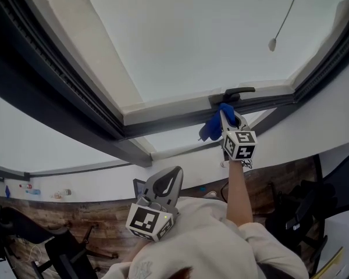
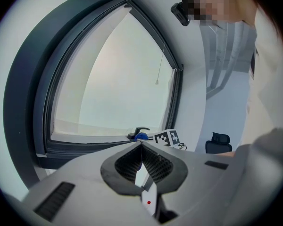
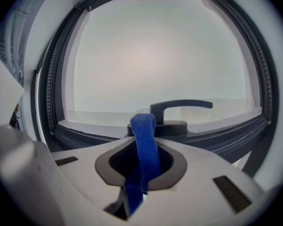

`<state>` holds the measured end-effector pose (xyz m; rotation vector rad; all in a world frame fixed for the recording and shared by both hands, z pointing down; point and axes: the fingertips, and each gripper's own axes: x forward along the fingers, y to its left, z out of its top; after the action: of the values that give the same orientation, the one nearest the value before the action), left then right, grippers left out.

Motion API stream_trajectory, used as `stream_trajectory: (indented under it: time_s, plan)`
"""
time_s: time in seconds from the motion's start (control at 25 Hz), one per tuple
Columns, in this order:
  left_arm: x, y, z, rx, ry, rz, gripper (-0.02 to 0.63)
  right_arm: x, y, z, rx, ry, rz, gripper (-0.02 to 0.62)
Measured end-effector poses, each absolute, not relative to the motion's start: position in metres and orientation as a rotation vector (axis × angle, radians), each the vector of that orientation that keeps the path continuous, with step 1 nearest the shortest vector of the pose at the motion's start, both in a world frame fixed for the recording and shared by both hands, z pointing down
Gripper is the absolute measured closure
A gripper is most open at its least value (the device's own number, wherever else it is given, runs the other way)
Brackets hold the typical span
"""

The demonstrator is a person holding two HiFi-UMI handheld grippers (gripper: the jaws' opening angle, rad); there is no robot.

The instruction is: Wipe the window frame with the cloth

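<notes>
A blue cloth [image 1: 213, 126] is pinched in my right gripper [image 1: 225, 116], which is raised to the dark window frame [image 1: 163, 124] just below the black window handle [image 1: 235, 93]. In the right gripper view the cloth [image 3: 144, 149] runs as a folded strip between the shut jaws and its tip sits right in front of the handle [image 3: 177, 109]. My left gripper [image 1: 170, 182] hangs low near the person's chest, shut with nothing in it. From the left gripper view the cloth [image 2: 141, 136] and the right gripper's marker cube [image 2: 167, 137] show small at the frame's lower edge.
A blind cord with a small weight [image 1: 272, 43] hangs at the pane's right side. The frame's right upright [image 1: 326, 57] stands close to the handle. Below are a wooden floor [image 1: 75, 220], black office chairs [image 1: 337, 185] and a white sill [image 1: 70, 170].
</notes>
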<state>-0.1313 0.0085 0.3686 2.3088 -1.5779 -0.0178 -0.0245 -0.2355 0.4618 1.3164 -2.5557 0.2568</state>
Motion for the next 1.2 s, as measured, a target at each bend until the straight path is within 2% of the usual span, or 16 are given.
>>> stream_trajectory:
  time_s: [0.6,1.2]
  plan:
    - [-0.141,0.028,0.368,2.308,-1.556,-0.023,0.597,-0.047,-0.208,0.438,1.262,-2.623,0.12,0.546]
    - [-0.201,0.073,0.372,2.279,-1.551,0.001,0.597,-0.264,-0.085,0.427,0.719,-2.798,0.053,0.546]
